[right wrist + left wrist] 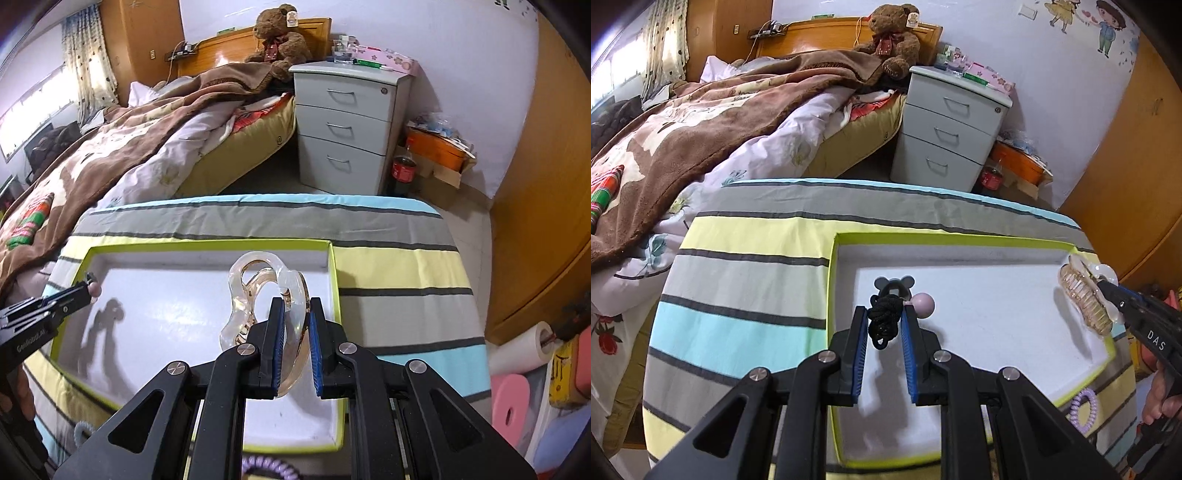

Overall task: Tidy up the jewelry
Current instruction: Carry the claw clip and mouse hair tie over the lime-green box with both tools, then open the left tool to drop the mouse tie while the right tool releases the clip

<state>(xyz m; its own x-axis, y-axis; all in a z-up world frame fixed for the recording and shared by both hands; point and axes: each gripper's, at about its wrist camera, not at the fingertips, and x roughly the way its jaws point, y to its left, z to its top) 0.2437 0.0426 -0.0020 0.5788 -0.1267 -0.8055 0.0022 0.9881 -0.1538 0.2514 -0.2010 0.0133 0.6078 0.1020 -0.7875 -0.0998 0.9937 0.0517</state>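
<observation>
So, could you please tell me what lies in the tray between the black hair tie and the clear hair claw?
Nothing: in the left wrist view, only bare white tray floor separates the black hair tie from the clear hair claw.

The purple coil hair tie (266,468) is cut off by the bottom edge in the right wrist view, and the right tool (294,314) covers its upper part. In the left wrist view the left tool (884,317) hides the lower side of the black corded mouse-ear charm (886,314). The right tool's own arms mask the near rim of the lime-edged tray (334,280). The writing on the teddy bear's tag (913,18) is too small to read.
</observation>
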